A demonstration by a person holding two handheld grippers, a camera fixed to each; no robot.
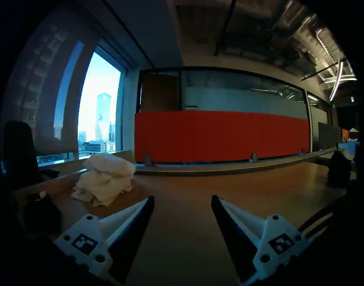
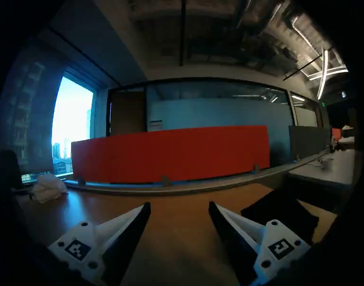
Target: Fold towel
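A crumpled white towel (image 1: 104,178) lies in a heap on the wooden desk (image 1: 191,209), ahead and to the left of my left gripper (image 1: 182,199). That gripper stands open, low over the desk, with nothing between its fingers. In the right gripper view the same towel (image 2: 47,187) is small and far off at the left. My right gripper (image 2: 179,206) is open too and holds nothing. A flat black cloth (image 2: 283,212) lies on the desk just right of its right finger.
A red divider panel (image 1: 220,135) runs along the desk's far edge. A dark chair (image 1: 17,152) and a window (image 1: 98,114) stand at the left. A small dark object (image 1: 38,209) sits near the left edge, another (image 1: 338,169) at the far right.
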